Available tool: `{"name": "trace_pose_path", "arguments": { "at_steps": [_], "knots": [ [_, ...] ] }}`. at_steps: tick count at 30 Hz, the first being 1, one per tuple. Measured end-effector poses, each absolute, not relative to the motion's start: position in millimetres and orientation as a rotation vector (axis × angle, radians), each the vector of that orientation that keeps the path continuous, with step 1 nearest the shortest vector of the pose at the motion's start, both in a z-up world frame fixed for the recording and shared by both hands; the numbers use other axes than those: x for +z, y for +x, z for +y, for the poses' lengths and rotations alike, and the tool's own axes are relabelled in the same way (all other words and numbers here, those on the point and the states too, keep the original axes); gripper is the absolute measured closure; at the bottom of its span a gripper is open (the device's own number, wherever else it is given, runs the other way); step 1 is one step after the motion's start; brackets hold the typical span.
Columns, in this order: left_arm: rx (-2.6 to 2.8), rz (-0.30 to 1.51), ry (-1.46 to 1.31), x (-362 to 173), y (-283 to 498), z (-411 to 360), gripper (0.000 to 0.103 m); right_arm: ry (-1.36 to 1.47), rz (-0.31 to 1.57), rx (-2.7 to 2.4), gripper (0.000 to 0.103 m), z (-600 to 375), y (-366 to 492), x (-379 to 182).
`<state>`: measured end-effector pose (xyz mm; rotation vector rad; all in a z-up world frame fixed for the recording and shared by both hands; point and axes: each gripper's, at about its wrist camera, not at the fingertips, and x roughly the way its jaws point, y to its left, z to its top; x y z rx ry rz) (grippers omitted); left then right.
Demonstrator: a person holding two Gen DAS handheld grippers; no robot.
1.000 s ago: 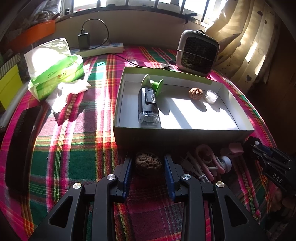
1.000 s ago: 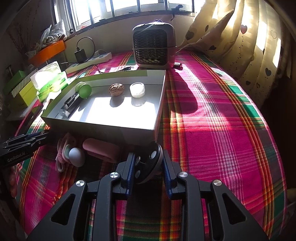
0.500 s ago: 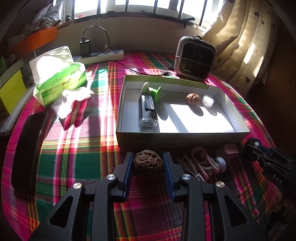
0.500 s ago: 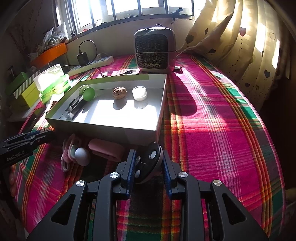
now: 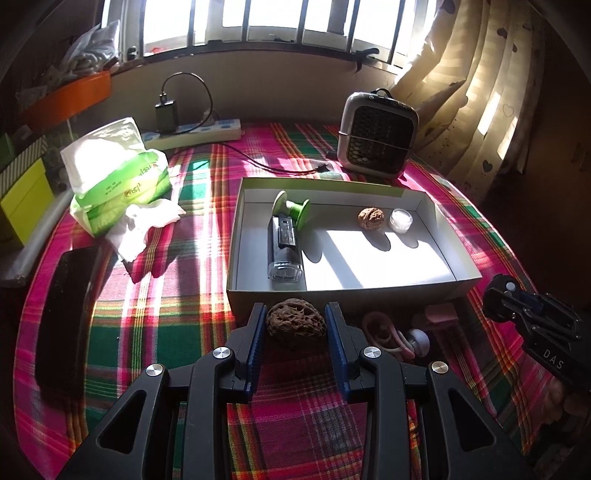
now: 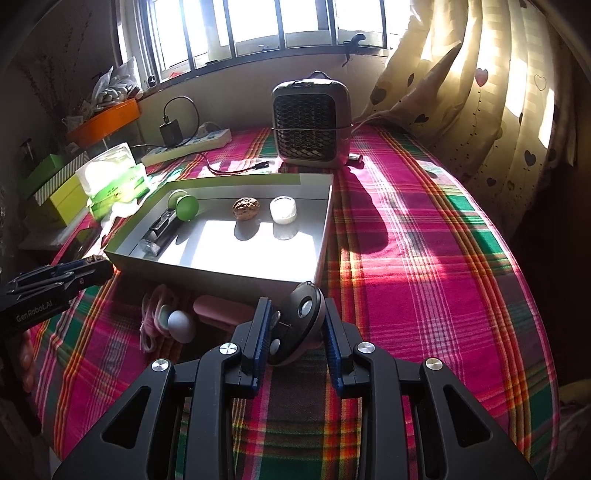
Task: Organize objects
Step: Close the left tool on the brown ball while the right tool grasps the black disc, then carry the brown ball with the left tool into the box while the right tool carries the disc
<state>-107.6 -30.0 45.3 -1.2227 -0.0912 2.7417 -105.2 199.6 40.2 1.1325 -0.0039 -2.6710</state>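
A wrinkled brown nut [image 5: 296, 322], its long side running across from one blue pad to the other, sits clamped in the left gripper [image 5: 296, 325], held just in front of the near wall of a shallow white box [image 5: 458, 258] on a plaid tablecloth [image 5: 147, 295]. The right gripper [image 6: 293, 325] is closed on a dark round gadget with small pale buttons [image 6: 295, 321], tilted on edge, near the box's front right corner. Between the two grippers, close against the box front, lie a pink case [image 6: 221, 308], a white ball-shaped piece [image 6: 181, 325] and looped pink cord [image 5: 380, 328]. Inside the box, a clear-ended dark bottle [image 5: 283, 247] lies with its length pointing from front to back, a green spool [image 5: 291, 210] at its far end; a smaller walnut [image 5: 371, 218] and a small white jar [image 5: 401, 219] rest side by side toward the back. Beyond stand a tissue pack [image 5: 118, 173], a power strip [image 5: 195, 131], a small fan heater [image 5: 376, 136] and a barred window [image 5: 258, 22].
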Motion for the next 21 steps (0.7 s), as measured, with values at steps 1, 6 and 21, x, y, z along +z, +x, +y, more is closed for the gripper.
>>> {"name": "trace_pose_path", "arguments": {
  "at_steps": [1,6,21],
  "knots": [
    [2.740,-0.086,-1.221,46,-108,-29,0.074,1.129,-0.003,-2.672,0.075,199,-106,41],
    [2.739,-0.075,-1.205,52,-112,-25,0.074,1.110,0.001,-2.671,0.075,198,-109,47],
    [2.709,-0.062,-1.192,58,-137,-13,0.074,1.083,0.012,-2.646,0.075,187,-133,57]
  ]
}}
